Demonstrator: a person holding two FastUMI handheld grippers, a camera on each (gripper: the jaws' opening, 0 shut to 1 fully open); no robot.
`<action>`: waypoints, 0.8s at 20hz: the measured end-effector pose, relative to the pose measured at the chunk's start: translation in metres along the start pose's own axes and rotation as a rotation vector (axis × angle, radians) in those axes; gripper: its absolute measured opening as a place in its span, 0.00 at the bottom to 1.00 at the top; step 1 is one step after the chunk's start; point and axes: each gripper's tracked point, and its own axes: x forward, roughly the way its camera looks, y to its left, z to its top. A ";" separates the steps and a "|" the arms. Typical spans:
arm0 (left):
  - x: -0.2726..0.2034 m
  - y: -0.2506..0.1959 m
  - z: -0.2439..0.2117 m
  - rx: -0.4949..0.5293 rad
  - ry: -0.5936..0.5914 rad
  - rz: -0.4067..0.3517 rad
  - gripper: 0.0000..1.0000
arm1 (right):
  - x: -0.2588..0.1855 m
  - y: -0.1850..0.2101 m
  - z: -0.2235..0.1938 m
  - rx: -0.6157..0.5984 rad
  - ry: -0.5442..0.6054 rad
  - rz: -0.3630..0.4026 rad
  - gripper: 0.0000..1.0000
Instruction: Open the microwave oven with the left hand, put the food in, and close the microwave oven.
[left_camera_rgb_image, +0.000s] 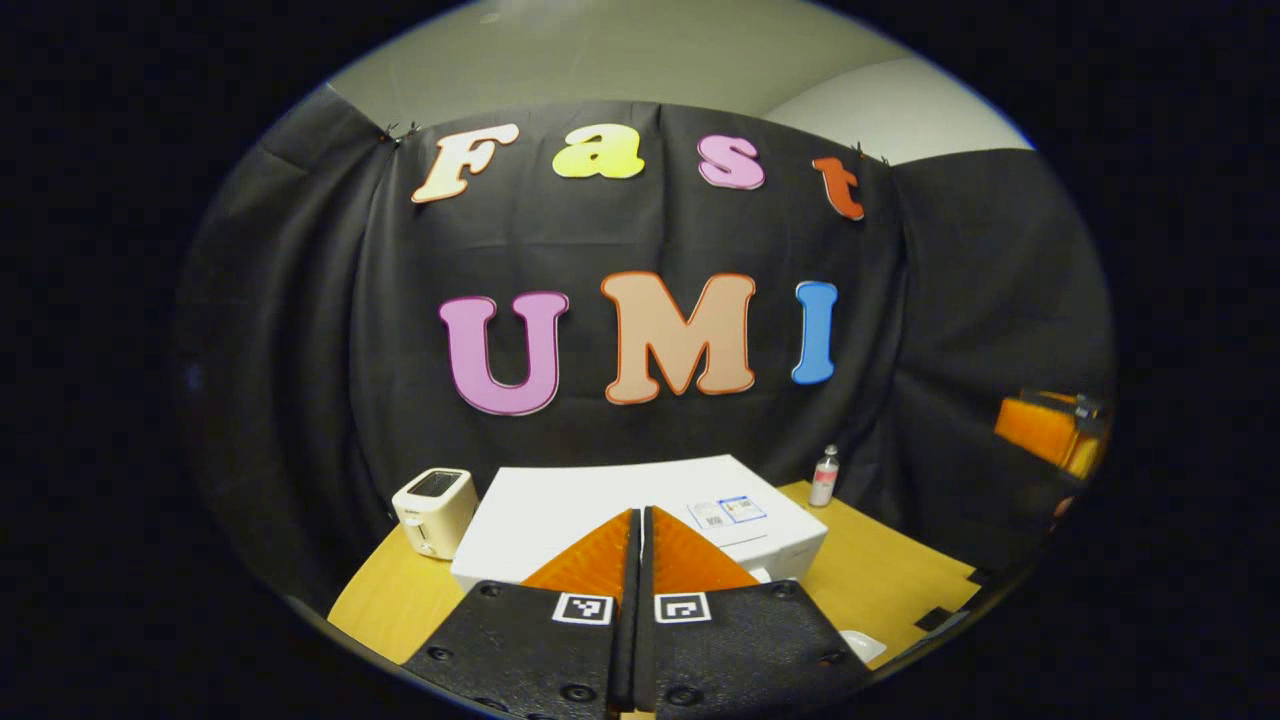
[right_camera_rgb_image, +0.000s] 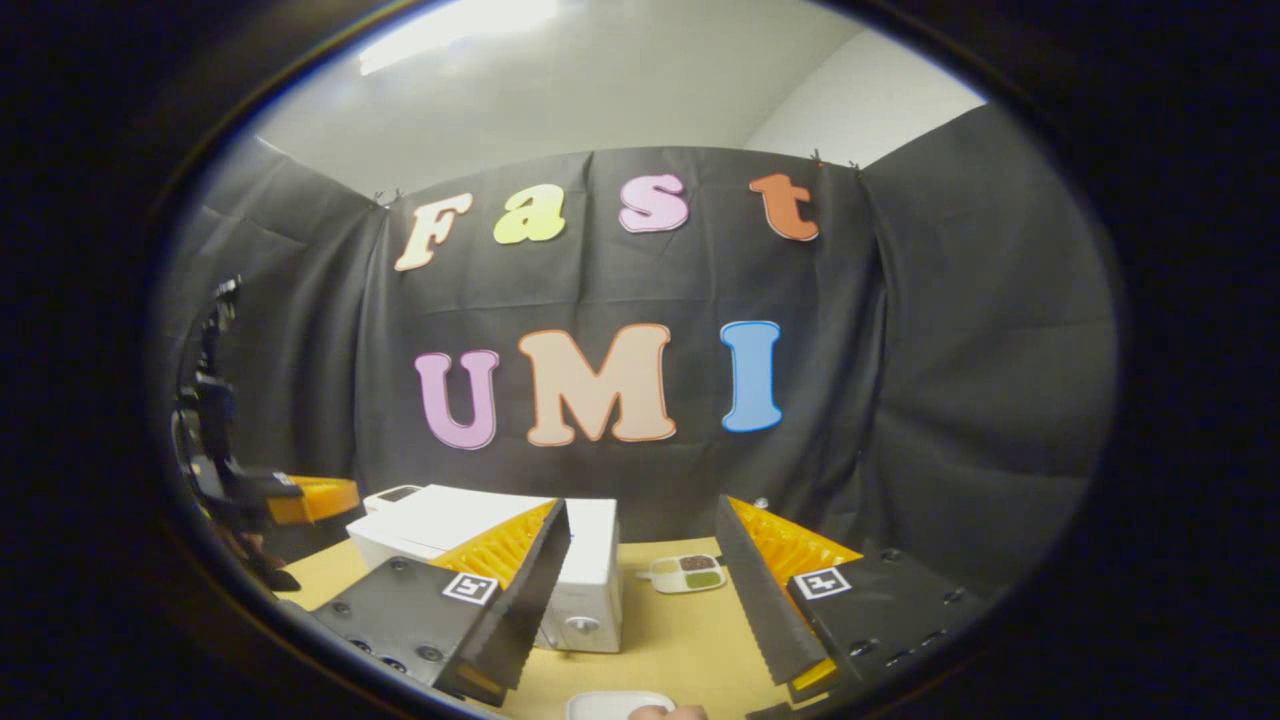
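The left gripper (left_camera_rgb_image: 640, 520) is hovering pinched together, empty, above the boxy smooth white microwave (left_camera_rgb_image: 560, 510); the right gripper (right_camera_rgb_image: 640, 540) is gaping wide, holding nothing, over bare wooden table (right_camera_rgb_image: 680, 630).

Black cloth wall (right_camera_rgb_image: 620, 290) rises behind a wooden table (right_camera_rgb_image: 680, 630) under a pale ceiling (right_camera_rgb_image: 560, 90).

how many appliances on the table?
2: a microwave mid-table and a toaster beside it, on the left in the left gripper view. More could be hidden behind the microwave.
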 end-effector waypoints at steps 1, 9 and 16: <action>-0.008 -0.003 0.020 -0.013 -0.037 -0.017 0.03 | 0.002 0.007 0.000 0.000 0.002 0.013 0.91; -0.031 0.000 0.077 0.059 -0.166 0.056 0.95 | 0.009 0.048 0.019 -0.032 -0.043 0.084 0.87; -0.035 -0.002 0.077 0.068 -0.148 0.057 0.97 | 0.013 0.062 0.024 -0.042 -0.042 0.122 0.87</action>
